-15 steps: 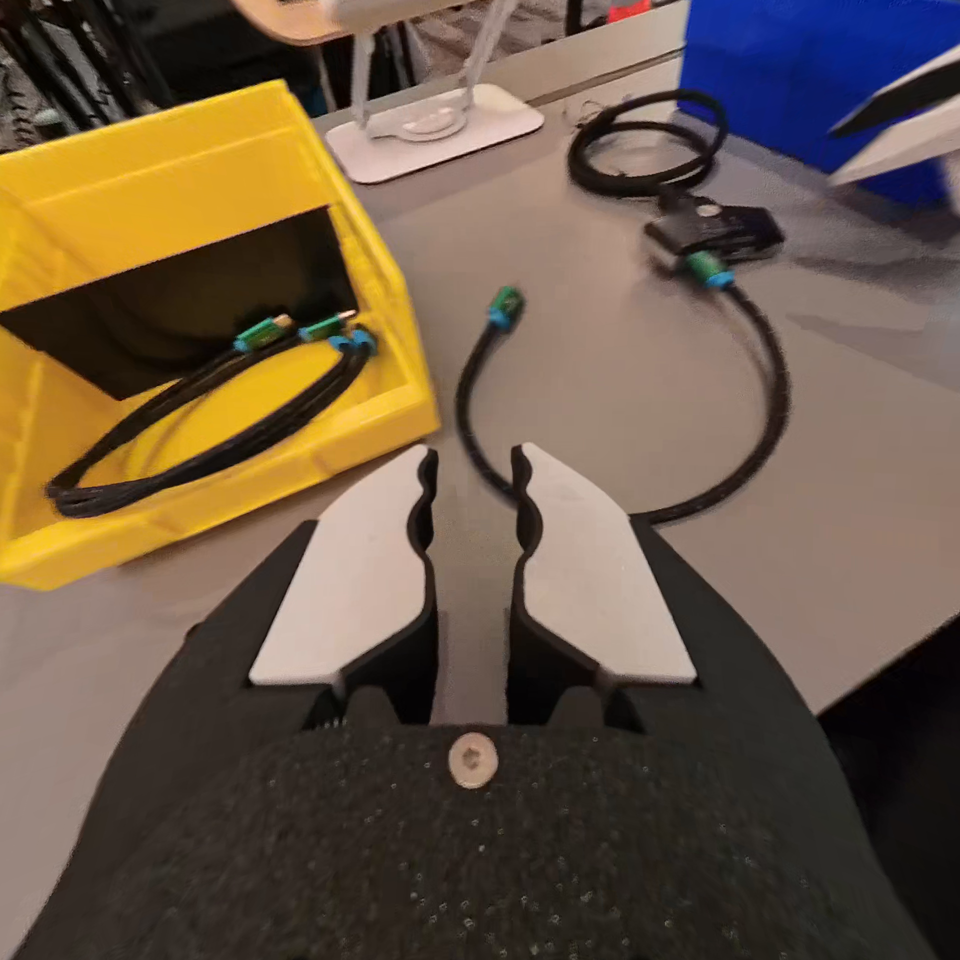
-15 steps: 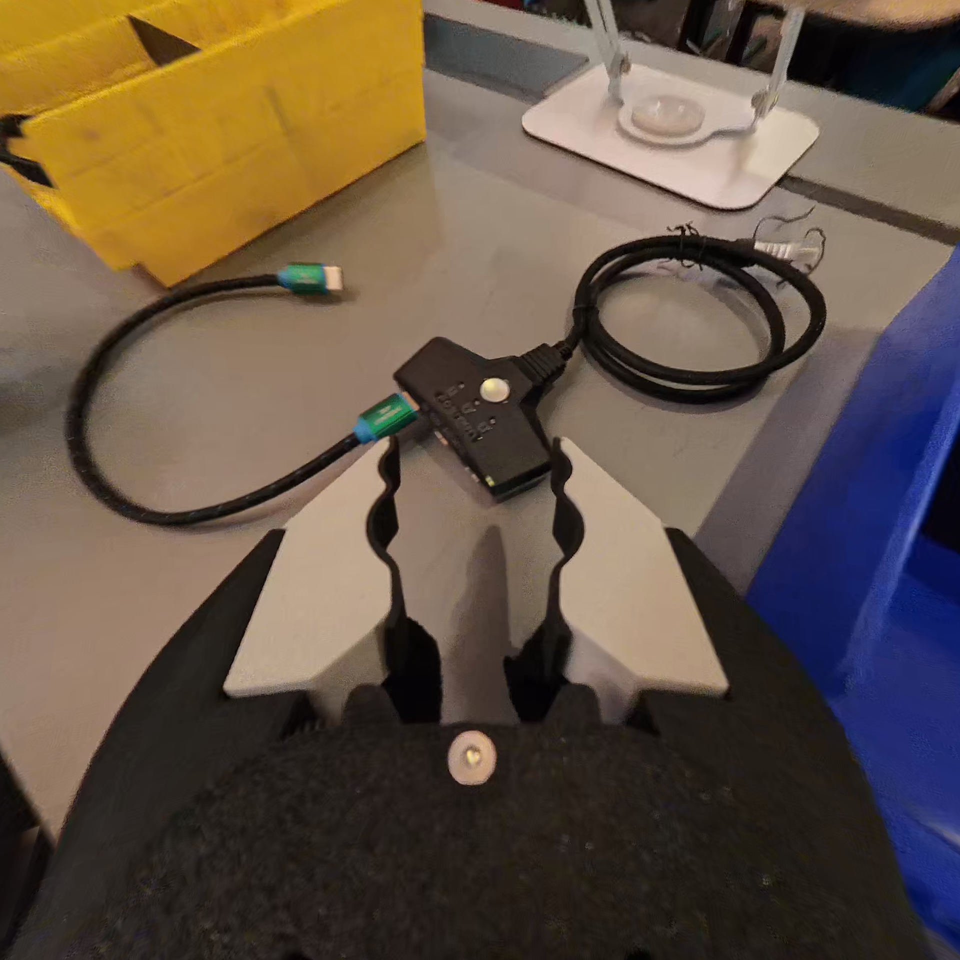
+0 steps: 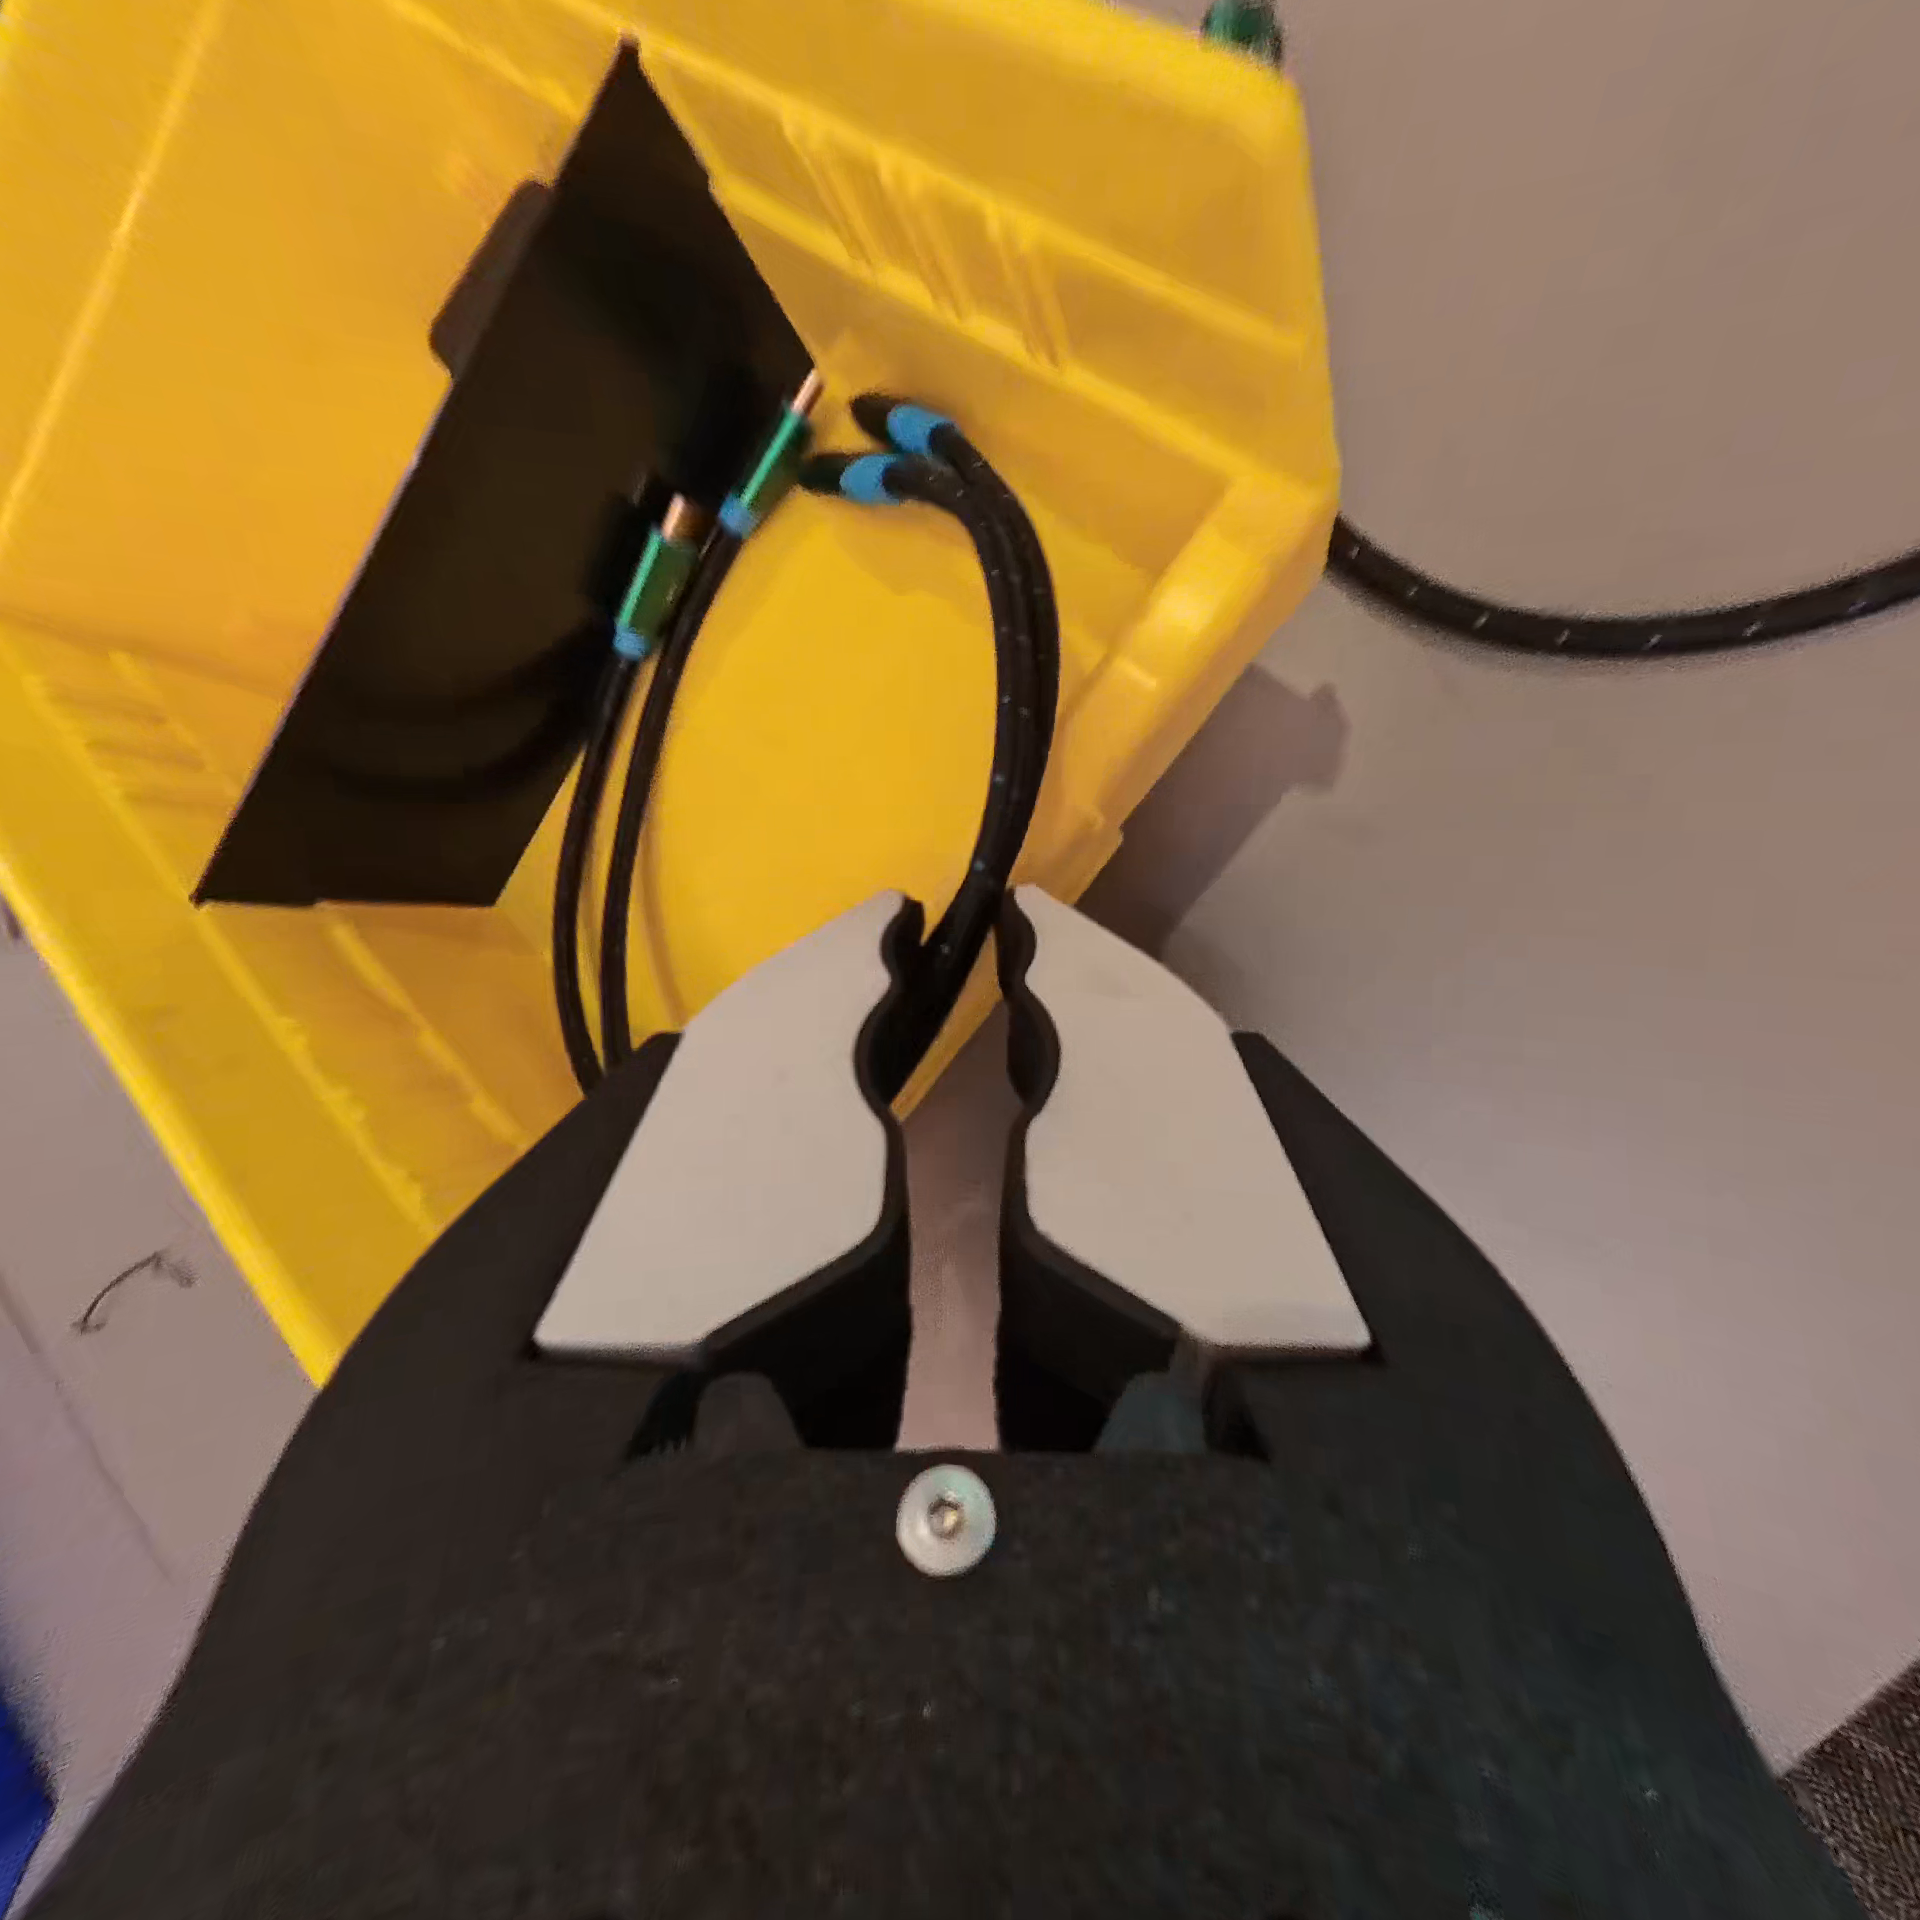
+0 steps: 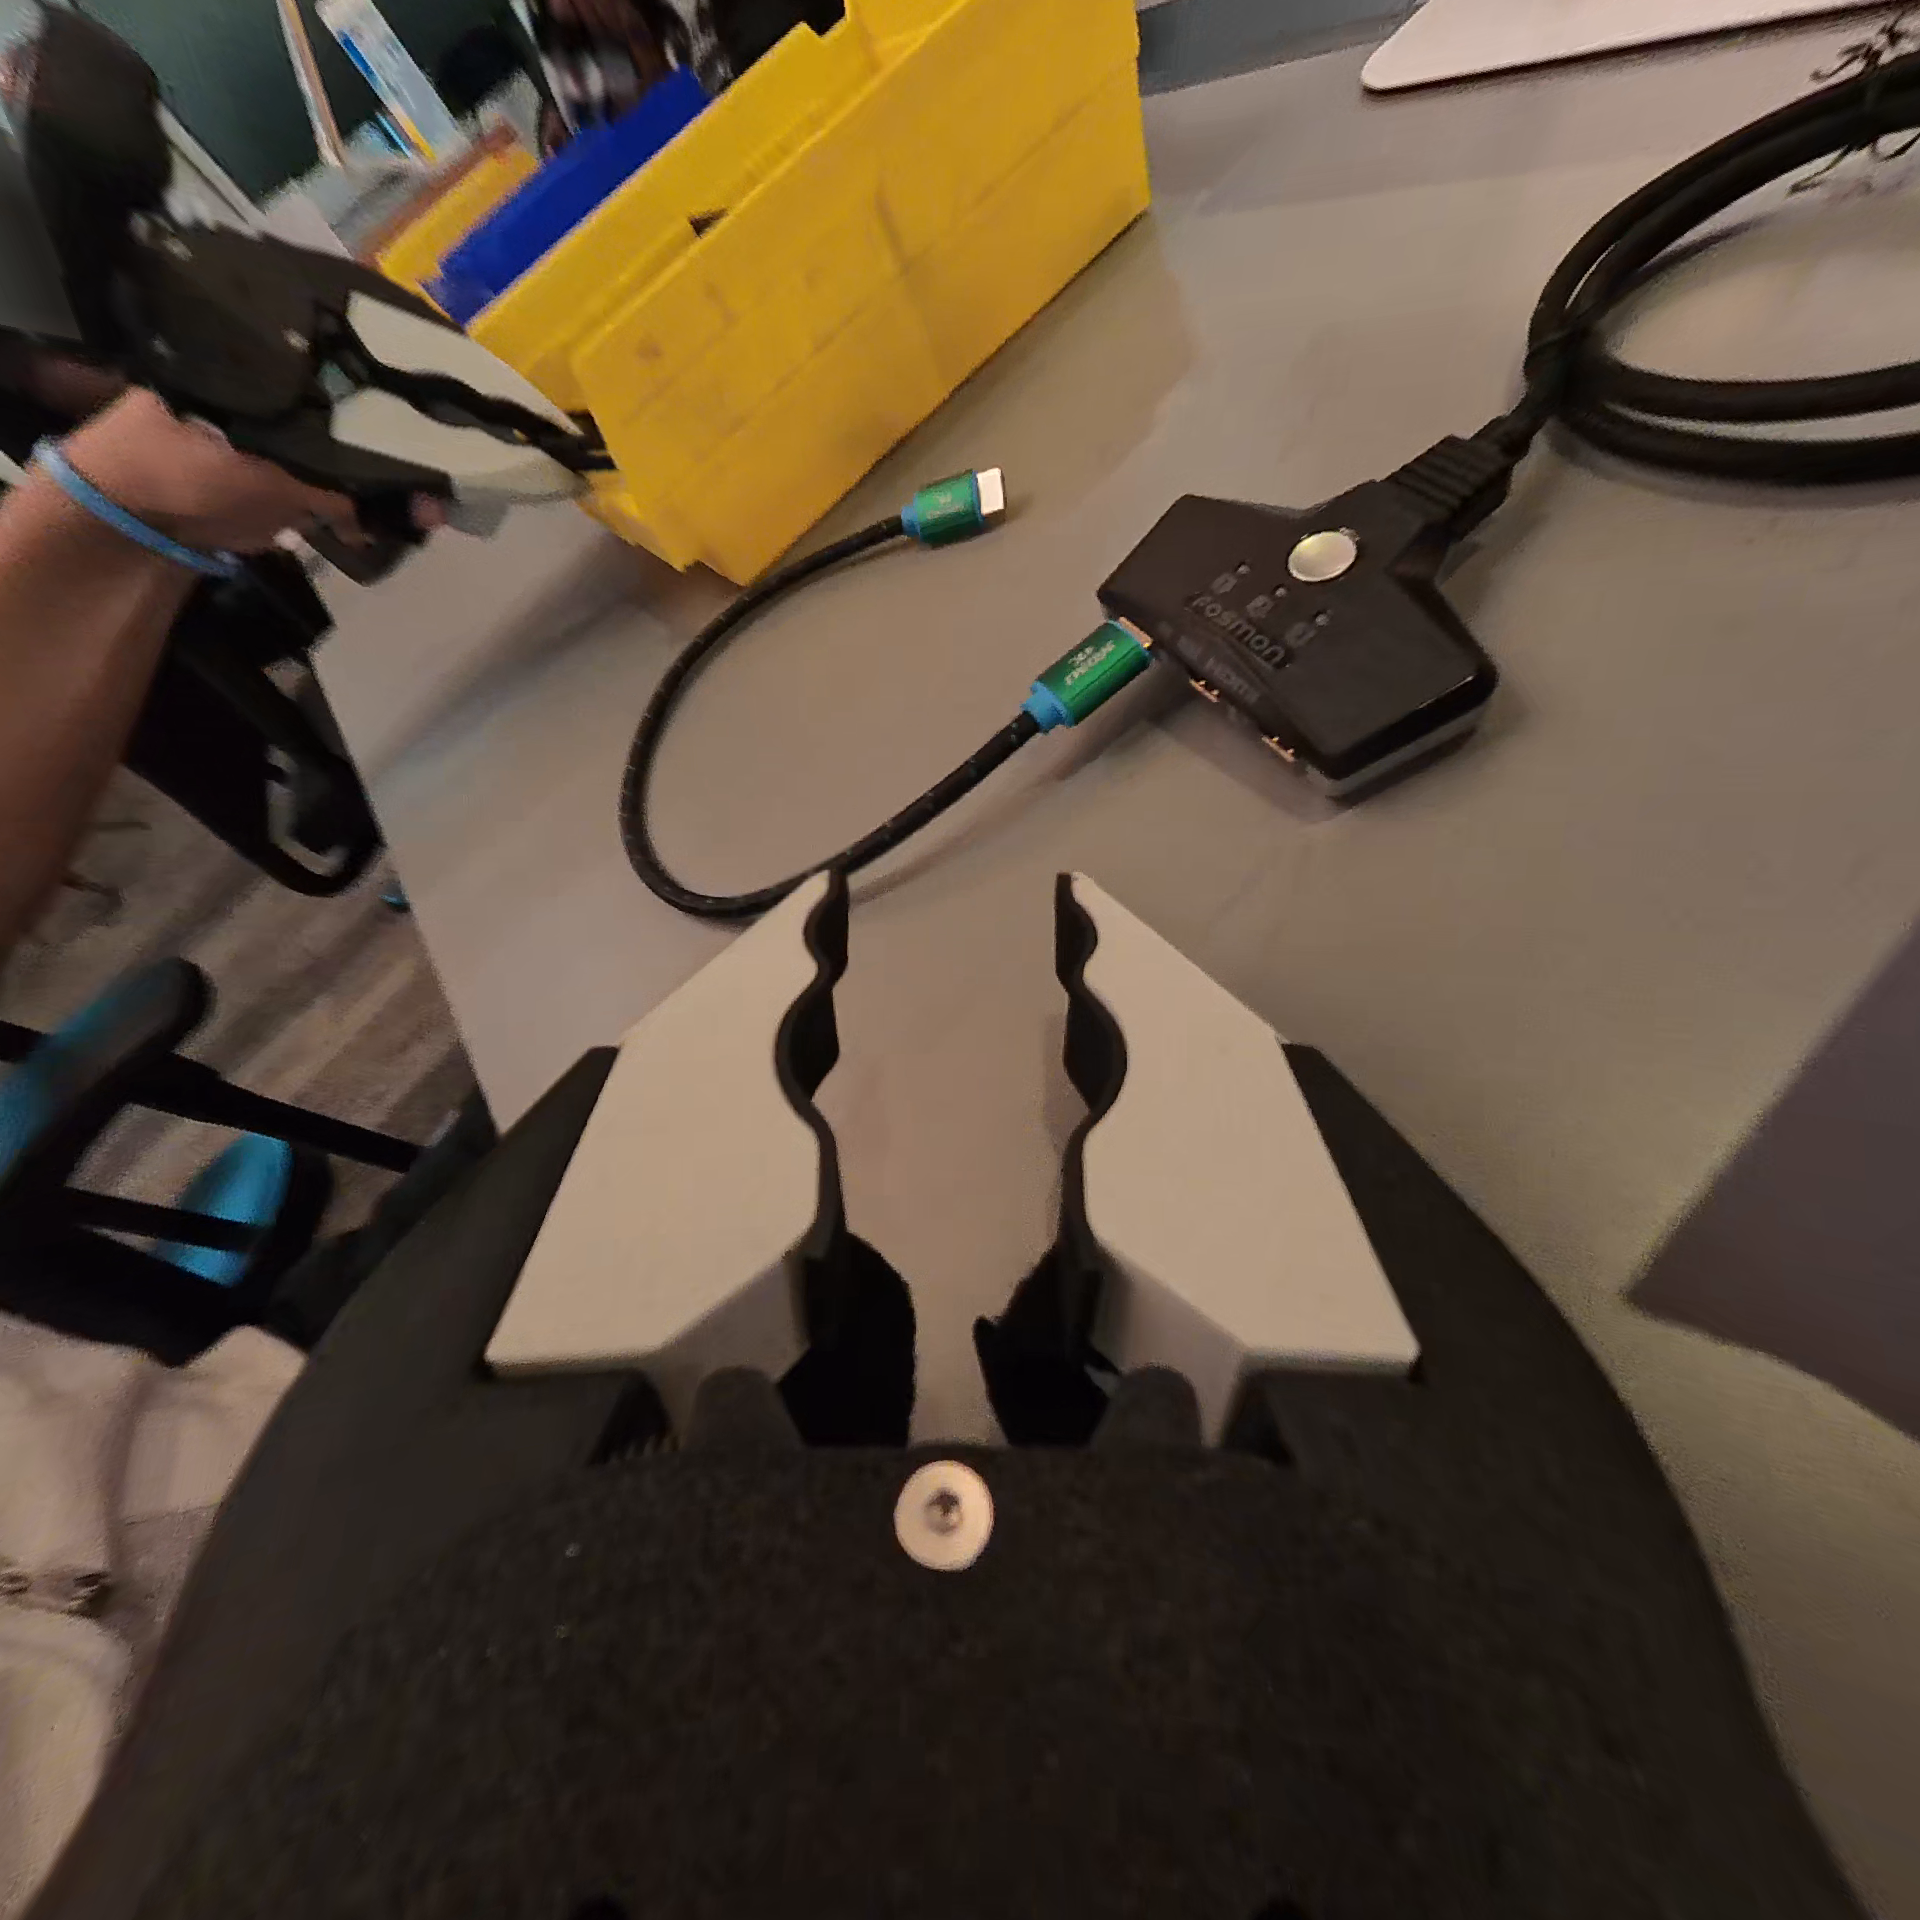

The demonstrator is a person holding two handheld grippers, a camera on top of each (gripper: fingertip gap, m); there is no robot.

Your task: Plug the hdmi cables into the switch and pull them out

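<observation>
Left hand-held gripper (image 3: 961, 914) sits low in the frame at the front lip of the yellow bin (image 3: 1091, 312), its fingers narrowed to a slim gap with a loop of braided HDMI cables (image 3: 1023, 665) running right between the tips. Whether the pads are actually pinching that loop, I can't tell; the gap looks about cable-wide. In the upper middle of the left wrist view, two green plugs (image 3: 769, 473) lean against a black divider panel (image 3: 499, 582), with two blue-collared ends beside them.

Over in the right wrist view, the right hand-held gripper (image 4: 951, 904) hangs above the grey bench (image 4: 1455, 1039), fingers spread well apart, nothing between them. Up and to the right lies the black HDMI switch (image 4: 1351, 665), with one green-shelled connector (image 4: 1091, 670) seated in a side port; that cable's free plug (image 4: 956, 506) rests near the bin at centre frame. Two more ports look empty.

Handling, as I read it: these cables are light and floppy, the braid gives decent friction, but a grab mid-loop leaves the plug dangling with no aim. The rigid green shell is the place to hold, flat faces across the pads. The switch looks small and light too, so it'll likely skate on the bench unless the other gripper pins it.
</observation>
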